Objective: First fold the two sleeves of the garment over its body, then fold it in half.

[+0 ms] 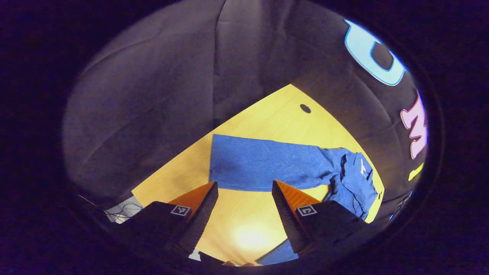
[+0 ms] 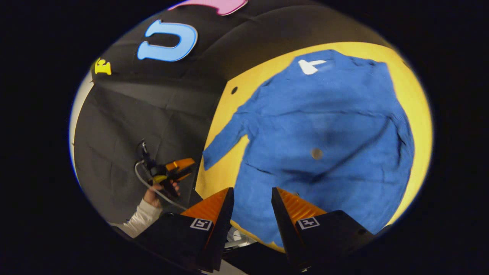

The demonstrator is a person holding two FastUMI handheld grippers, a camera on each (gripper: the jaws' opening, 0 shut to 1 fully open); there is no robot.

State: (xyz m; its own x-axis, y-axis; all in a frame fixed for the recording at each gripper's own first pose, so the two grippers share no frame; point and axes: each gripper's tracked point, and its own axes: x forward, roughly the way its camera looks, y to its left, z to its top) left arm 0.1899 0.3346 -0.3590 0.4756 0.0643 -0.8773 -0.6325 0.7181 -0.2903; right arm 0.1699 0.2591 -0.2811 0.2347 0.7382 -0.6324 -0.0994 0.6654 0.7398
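Across the yellow wooden tabletop (image 2: 414, 88) the blue knitted garment (image 2: 324, 152) was spread, one sleeve (image 1: 263, 168) unfolded, while both grippers (image 1: 244, 196) (image 2: 252, 200) were held open, empty.

Right gripper view: the blue garment (image 2: 321, 145) runs off the tabletop's (image 2: 221, 172) near edge behind the right gripper (image 2: 252, 198), hem hidden. The small grey dot (image 2: 316, 153) on it is too blurry to identify.
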